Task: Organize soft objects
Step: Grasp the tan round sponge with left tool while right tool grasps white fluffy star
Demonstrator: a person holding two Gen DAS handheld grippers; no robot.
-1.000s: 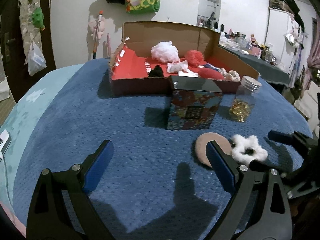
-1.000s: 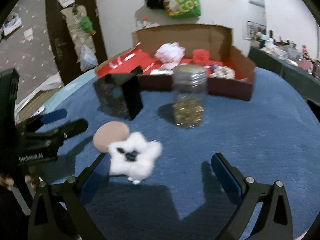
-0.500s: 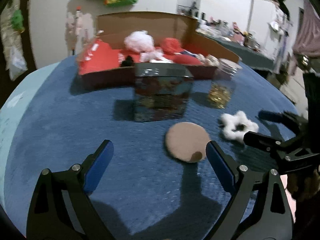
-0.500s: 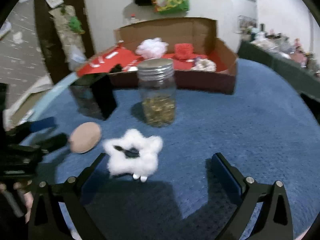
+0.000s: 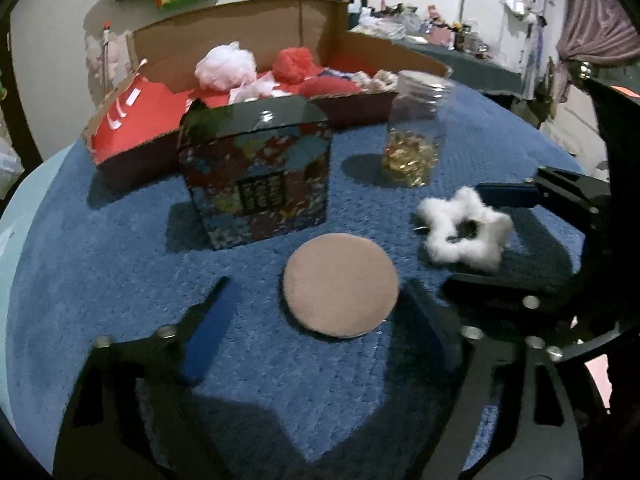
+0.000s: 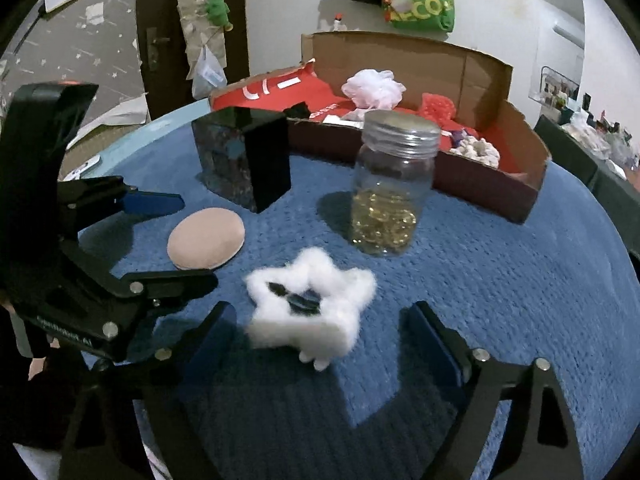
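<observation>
A round tan powder puff (image 5: 341, 284) lies on the blue cloth, between the fingers of my open left gripper (image 5: 320, 332). A white fluffy star-shaped clip (image 6: 310, 300) lies between the fingers of my open right gripper (image 6: 320, 340). The puff also shows in the right wrist view (image 6: 206, 237), and the star clip in the left wrist view (image 5: 464, 228). The cardboard box (image 5: 280, 24) at the back holds a white pouf (image 5: 226, 65), a red pouf (image 5: 294, 64) and other soft items. Both grippers are empty.
A dark patterned tin (image 5: 256, 176) stands just behind the puff. A glass jar (image 6: 394, 184) with golden beads and a metal lid stands behind the star clip. The right gripper's fingers (image 5: 508, 196) flank the star in the left wrist view.
Both grippers have moved forward and lower. The puff now sits between the left fingers and the star clip between the right fingers. Nothing has been gripped.
</observation>
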